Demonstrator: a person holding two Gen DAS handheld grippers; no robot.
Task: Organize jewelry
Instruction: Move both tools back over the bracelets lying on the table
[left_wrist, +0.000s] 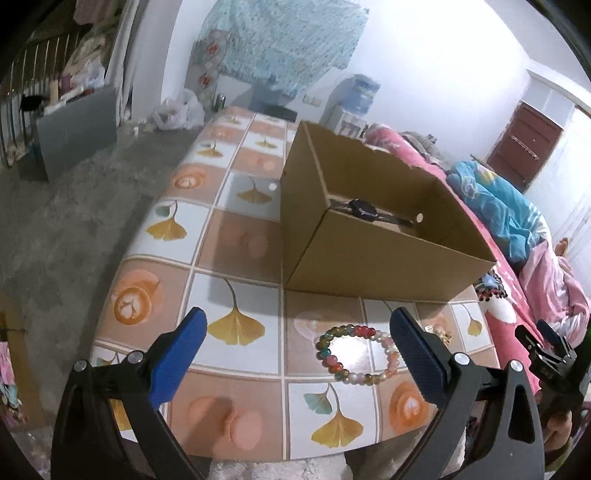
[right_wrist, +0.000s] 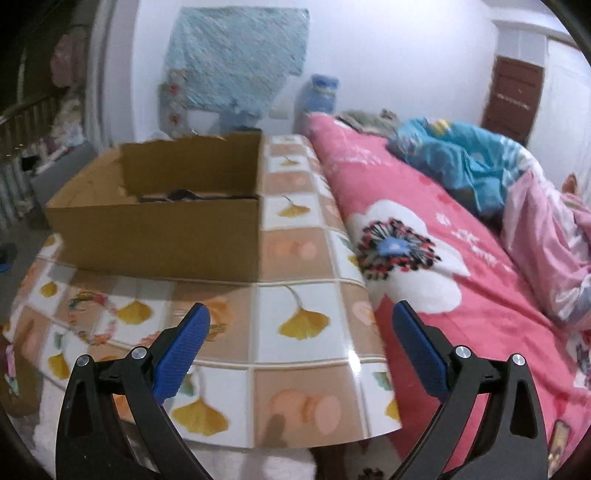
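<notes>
A multicoloured bead bracelet (left_wrist: 356, 352) lies on the tiled tablecloth between my left gripper's fingertips and the cardboard box (left_wrist: 369, 236). A small gold piece (left_wrist: 441, 334) lies just right of the bracelet. A black watch (left_wrist: 364, 210) lies inside the box. My left gripper (left_wrist: 299, 332) is open and empty above the table's near edge. My right gripper (right_wrist: 301, 325) is open and empty over the table's near right corner; it also shows in the left wrist view (left_wrist: 546, 345). In the blurred right wrist view the bracelet (right_wrist: 94, 317) lies far left and the box (right_wrist: 162, 218) stands behind.
The table (left_wrist: 236, 243) has a ginkgo-leaf tile cloth. A bed with a pink floral cover (right_wrist: 443, 229) and blue bedding (right_wrist: 461, 158) runs along the table's right side. Grey floor (left_wrist: 66, 221) lies to the left.
</notes>
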